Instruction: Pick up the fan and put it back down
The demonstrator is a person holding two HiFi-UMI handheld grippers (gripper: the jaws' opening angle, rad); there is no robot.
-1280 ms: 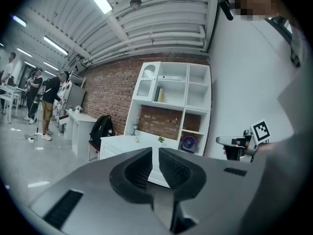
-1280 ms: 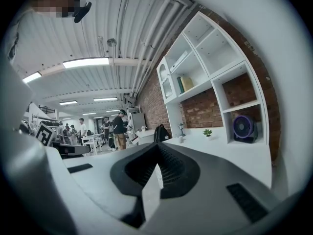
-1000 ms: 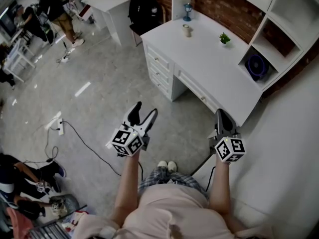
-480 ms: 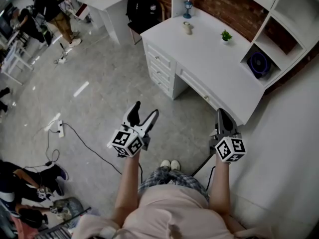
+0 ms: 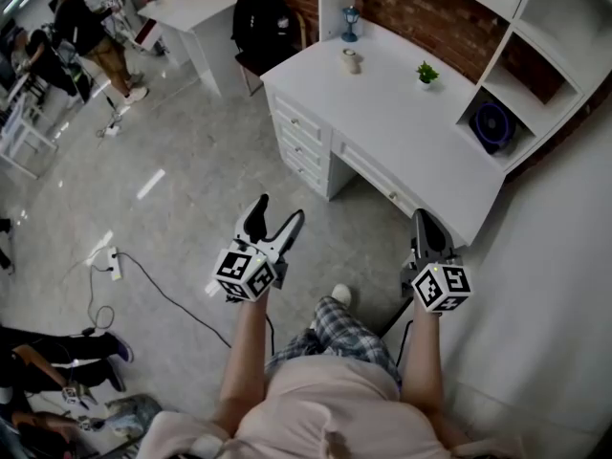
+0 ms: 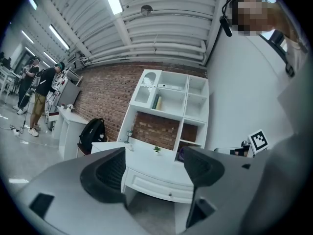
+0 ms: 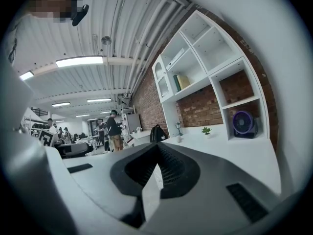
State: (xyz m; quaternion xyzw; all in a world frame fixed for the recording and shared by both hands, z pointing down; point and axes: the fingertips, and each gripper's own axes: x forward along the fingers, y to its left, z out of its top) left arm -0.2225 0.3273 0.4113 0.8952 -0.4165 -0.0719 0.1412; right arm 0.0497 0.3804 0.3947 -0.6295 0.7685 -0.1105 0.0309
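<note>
The purple fan [image 5: 492, 125] stands in a lower cubby of the white shelf unit at the desk's right end; the right gripper view shows the fan [image 7: 243, 123] too. My left gripper [image 5: 276, 213] hangs over the floor in front of the desk, far from the fan, open with nothing between its fingers. In its own view the left gripper [image 6: 155, 163] frames the desk front. My right gripper [image 5: 426, 223] is near the desk's near corner, jaws together and empty. In its own view the right gripper [image 7: 157, 153] is shut.
The white desk [image 5: 402, 113] carries a small plant [image 5: 426, 73], a cup [image 5: 351, 61] and a blue lantern [image 5: 351, 22]. A black backpack [image 5: 258, 17] sits behind it. A power strip and cable [image 5: 115, 264] lie on the floor at left. People stand far left.
The person has stepped forward, one foot now ahead of the other. The desk and floor have drifted slightly in view. Both grippers keep their poses.
</note>
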